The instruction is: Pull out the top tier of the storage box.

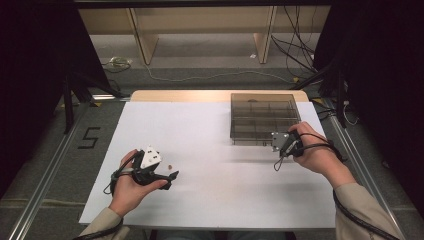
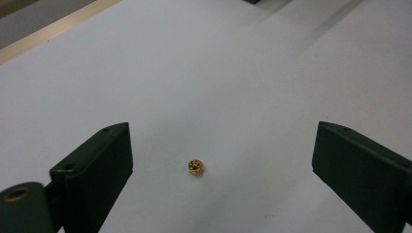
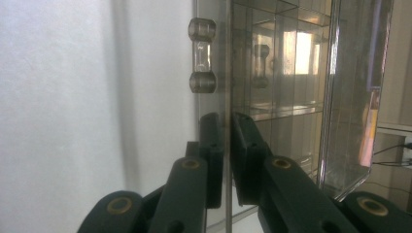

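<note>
The small brass nut [image 2: 196, 168] lies on the desk [image 1: 225, 175] between the open fingers [image 2: 94, 182] of the left gripper [image 1: 165, 176], while the right gripper [image 1: 278, 142] pinches the lid [image 3: 226, 97] of the clear box [image 1: 263, 119].

A lab or test room: a desk [image 1: 210, 200] covered in white sheet stands between metal floor rails [image 1: 47, 172], with black curtains [image 1: 30, 75] at both sides, loose cables [image 1: 295, 45] on the floor, and a taped number [image 1: 89, 137].
</note>
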The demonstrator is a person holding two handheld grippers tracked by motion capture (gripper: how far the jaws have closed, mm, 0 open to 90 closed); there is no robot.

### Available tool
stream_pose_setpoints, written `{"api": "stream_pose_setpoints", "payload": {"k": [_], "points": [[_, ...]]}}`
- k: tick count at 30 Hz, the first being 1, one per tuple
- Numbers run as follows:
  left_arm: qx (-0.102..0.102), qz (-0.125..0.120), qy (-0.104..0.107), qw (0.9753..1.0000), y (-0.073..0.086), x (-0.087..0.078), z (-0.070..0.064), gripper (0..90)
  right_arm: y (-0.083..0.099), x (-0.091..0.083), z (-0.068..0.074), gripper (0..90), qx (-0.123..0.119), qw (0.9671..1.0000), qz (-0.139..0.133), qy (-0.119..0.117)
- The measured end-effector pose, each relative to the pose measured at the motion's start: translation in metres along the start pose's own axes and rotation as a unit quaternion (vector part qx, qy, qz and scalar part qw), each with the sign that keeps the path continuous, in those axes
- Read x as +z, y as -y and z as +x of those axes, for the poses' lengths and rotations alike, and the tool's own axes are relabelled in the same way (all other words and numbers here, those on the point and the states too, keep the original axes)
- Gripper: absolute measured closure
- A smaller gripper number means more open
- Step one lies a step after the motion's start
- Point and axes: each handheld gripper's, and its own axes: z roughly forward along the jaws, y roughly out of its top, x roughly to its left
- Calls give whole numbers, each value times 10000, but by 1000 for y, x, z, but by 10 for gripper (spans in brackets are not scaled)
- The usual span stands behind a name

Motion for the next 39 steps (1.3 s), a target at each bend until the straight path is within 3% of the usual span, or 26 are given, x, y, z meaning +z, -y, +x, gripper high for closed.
{"api": "stream_pose_setpoints", "payload": {"k": [39], "points": [[-12, 1, -3, 10000, 0, 0, 0, 75, 1, -3, 5, 849, 5, 10000, 24, -20]]}}
